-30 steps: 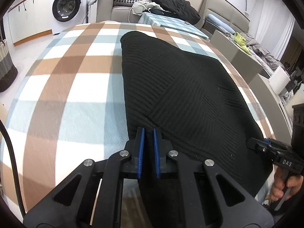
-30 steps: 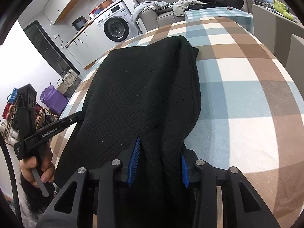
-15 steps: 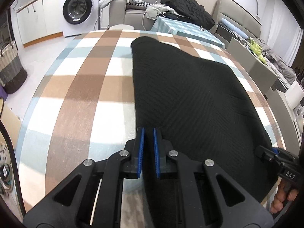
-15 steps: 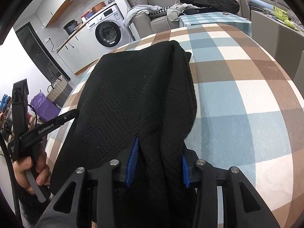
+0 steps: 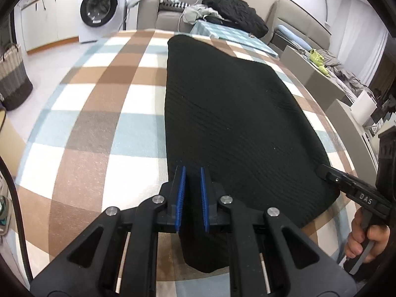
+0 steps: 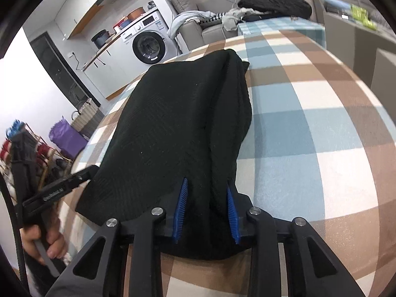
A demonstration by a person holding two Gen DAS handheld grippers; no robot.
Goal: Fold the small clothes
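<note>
Both grippers, left [image 5: 191,193] and right [image 6: 206,210], had jaws clamped on the knit's [image 5: 232,113] near hem. Uneven pulling risked skewing it across the worktop [image 5: 94,113].

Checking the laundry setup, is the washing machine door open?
No, the washing machine has its round door shut flush against the front panel in the left wrist view.

The left gripper [image 5: 192,173] sits low with its blue-padded fingers close together, clamped on the near edge of the black knit garment [image 5: 237,113]. The right gripper [image 6: 206,185] holds its fingers wider, a thick bunch of the garment pinched between them.
</note>
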